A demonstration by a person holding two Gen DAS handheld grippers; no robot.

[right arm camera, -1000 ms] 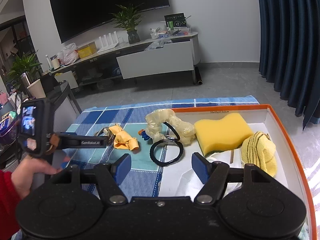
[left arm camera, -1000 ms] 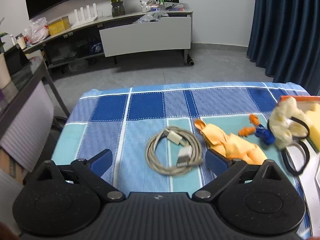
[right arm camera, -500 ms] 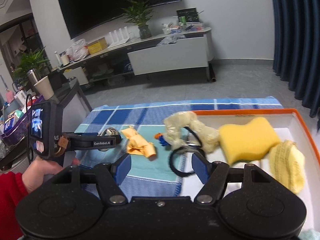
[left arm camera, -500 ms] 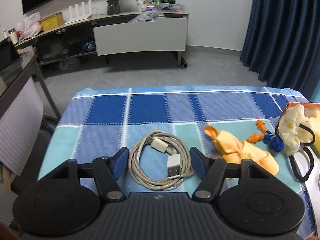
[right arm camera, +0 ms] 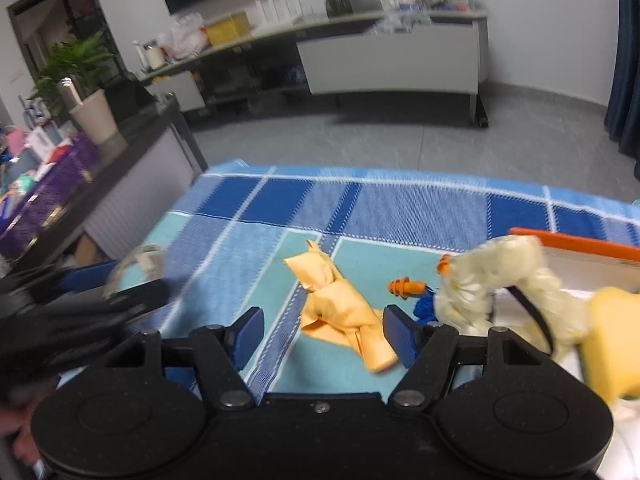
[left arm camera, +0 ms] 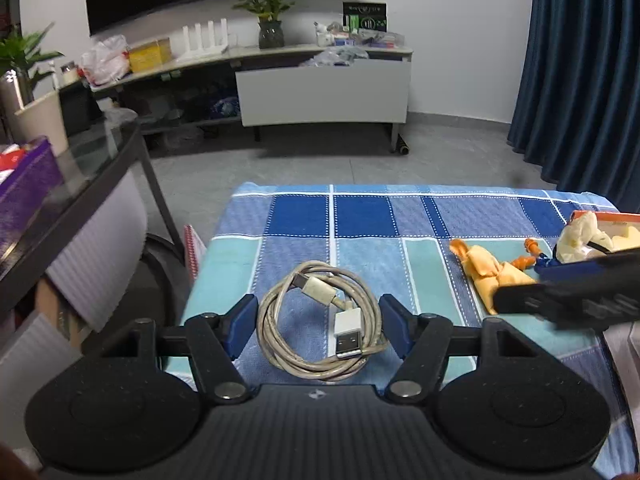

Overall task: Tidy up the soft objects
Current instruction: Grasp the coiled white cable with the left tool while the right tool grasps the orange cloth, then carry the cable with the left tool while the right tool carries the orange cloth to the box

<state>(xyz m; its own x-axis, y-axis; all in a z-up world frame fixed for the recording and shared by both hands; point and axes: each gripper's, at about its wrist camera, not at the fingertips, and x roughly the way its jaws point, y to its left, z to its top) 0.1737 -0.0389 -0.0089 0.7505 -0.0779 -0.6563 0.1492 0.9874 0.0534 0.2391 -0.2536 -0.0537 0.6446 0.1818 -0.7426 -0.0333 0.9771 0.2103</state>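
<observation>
In the left wrist view, a limp coiled USB cable (left arm camera: 320, 326) on the table is straddled by the spread left gripper (left arm camera: 318, 328), best pinched across its bundled loops, while in the right wrist view a soft orange cloth (right arm camera: 340, 306) is framed by the spread right gripper (right arm camera: 323, 338).

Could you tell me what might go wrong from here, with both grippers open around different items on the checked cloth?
The left gripper straddles the coiled beige USB cable; closing may catch only some loops, so the coil could unravel or drag.

The right gripper frames the crumpled orange cloth, but its tail end lies by the right finger and might be missed.

The grippers work close together and could collide.
</observation>
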